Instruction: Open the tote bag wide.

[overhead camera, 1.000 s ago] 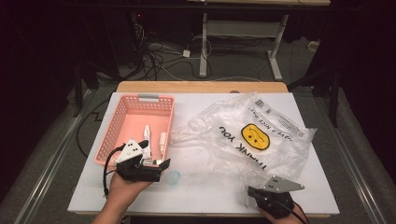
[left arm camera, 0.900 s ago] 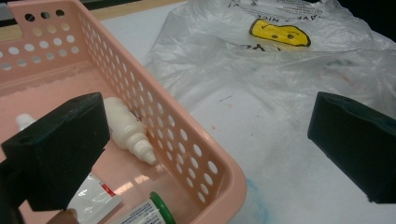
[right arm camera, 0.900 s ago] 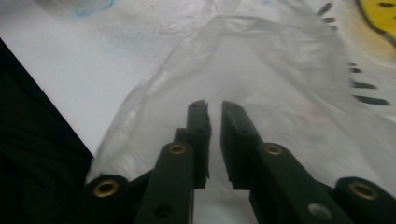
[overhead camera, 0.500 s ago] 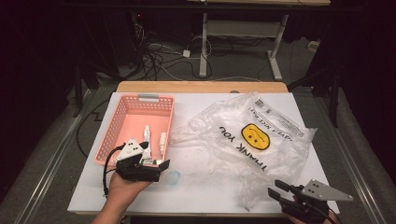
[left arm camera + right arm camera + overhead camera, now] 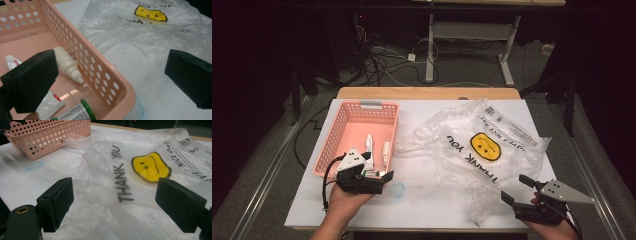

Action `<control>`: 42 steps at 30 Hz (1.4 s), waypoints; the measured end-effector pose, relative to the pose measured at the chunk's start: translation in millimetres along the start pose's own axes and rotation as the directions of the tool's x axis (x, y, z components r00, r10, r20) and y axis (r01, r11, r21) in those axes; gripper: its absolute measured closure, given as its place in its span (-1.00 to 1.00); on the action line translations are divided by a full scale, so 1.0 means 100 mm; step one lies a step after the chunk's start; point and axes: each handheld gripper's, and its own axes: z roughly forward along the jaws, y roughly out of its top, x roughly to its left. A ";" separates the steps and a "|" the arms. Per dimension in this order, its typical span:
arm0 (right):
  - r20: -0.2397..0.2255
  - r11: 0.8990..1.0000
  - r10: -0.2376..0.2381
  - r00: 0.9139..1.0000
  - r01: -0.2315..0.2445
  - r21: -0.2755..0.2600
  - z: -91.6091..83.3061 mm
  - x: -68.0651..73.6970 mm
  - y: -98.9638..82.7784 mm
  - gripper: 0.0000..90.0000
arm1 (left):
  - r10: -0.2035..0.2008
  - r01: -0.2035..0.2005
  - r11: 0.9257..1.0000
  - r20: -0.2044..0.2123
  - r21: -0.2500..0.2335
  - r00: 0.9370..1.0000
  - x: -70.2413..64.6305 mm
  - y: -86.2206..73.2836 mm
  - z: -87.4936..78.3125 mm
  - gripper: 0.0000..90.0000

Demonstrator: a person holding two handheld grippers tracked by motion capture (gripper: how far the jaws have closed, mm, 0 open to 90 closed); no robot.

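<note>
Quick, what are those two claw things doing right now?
Left gripper: open, holding nothing, by the pink basket.
Right gripper: open, holding nothing, at the plastic bag.

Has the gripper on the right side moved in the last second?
Yes. The right gripper slid rightward along the table's near edge, toward the plastic bag's near right corner.

My left gripper (image 5: 379,176) sits near the desk's (image 5: 422,200) front-left edge, fingers (image 5: 32,80) spread wide and holding nothing. My right gripper (image 5: 518,190) hovers at the front-right corner, fingers (image 5: 56,202) likewise wide apart, pointing inward.
</note>
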 end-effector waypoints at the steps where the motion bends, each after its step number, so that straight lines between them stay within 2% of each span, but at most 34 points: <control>1: 0.000 1.000 0.000 1.000 0.000 0.000 0.00 0.00 0.00 -0.70 | 0.000 0.000 1.000 0.000 0.000 1.000 0.00 0.00 0.00 -1.00; 2: 0.003 1.000 -0.002 1.000 0.002 -0.004 0.02 -0.01 0.03 -0.76 | 0.002 -0.002 1.000 0.000 -0.002 1.000 0.00 0.00 0.00 -1.00; 3: 0.013 1.000 -0.008 1.000 0.008 -0.002 0.07 -0.02 0.07 -0.94 | 0.001 -0.001 1.000 0.003 -0.001 1.000 0.00 0.00 0.00 -1.00; 5: 0.016 1.000 -0.005 1.000 0.005 0.008 0.13 -0.03 0.10 -1.00 | 0.000 0.000 1.000 0.002 -0.005 1.000 0.00 -0.01 0.01 -1.00; 8: 0.031 1.000 -0.010 0.999 0.009 0.013 0.17 -0.05 0.12 -1.00 | 0.002 -0.002 1.000 0.003 -0.010 1.000 -0.01 -0.01 0.00 -1.00; 12: 0.024 1.000 -0.014 1.000 0.014 0.014 0.25 -0.09 0.22 -1.00 | 0.003 -0.003 1.000 0.004 -0.005 1.000 -0.02 0.00 0.00 -1.00; 17: 0.007 1.000 -0.016 1.000 0.016 0.005 0.33 -0.12 0.31 -1.00 | -0.017 0.017 1.000 0.016 -0.012 1.000 0.00 0.00 -0.01 -1.00; 18: -0.008 1.000 -0.021 1.000 0.021 0.009 0.39 -0.12 0.35 -1.00 | -0.017 0.018 1.000 0.014 -0.010 1.000 0.00 0.00 0.00 -1.00; 22: -0.021 0.999 -0.037 0.999 0.037 0.014 0.48 -0.12 0.41 -1.00 | -0.012 0.012 1.000 0.014 0.004 1.000 0.00 0.00 0.00 -1.00; 24: -0.043 0.998 -0.047 0.998 0.048 0.036 0.60 -0.12 0.47 -1.00 | -0.010 0.010 1.000 0.018 0.006 1.000 0.00 0.00 0.00 -1.00; 29: -0.038 0.997 -0.073 0.997 0.074 0.026 0.78 -0.08 0.60 -1.00 | -0.004 0.004 1.000 0.009 0.007 1.000 -0.01 0.00 0.00 -1.00; 30: -0.038 0.997 -0.073 0.997 0.074 0.026 0.78 -0.08 0.60 -1.00 | -0.004 0.004 1.000 0.005 0.006 1.000 -0.01 0.00 0.00 -1.00; 33: -0.041 0.996 -0.088 0.995 0.088 0.010 0.95 -0.06 0.69 -1.00 | -0.002 0.001 1.000 -0.011 -0.009 1.000 -0.03 0.00 -0.02 -1.00; 35: -0.043 0.996 -0.092 0.995 0.093 0.006 0.98 -0.06 0.70 -1.00 | -0.001 0.001 1.000 -0.014 -0.013 1.000 -0.03 -0.01 -0.02 -1.00; 36: -0.048 0.995 -0.095 0.994 0.096 0.012 1.05 -0.05 0.73 -0.99 | 0.005 -0.006 1.000 -0.019 -0.017 1.000 -0.04 -0.01 -0.02 -1.00; 42: -0.084 0.993 -0.111 0.990 0.114 0.028 1.18 -0.03 0.76 -0.94 | 0.021 -0.021 0.999 -0.029 -0.026 0.999 -0.07 -0.04 -0.03 -1.00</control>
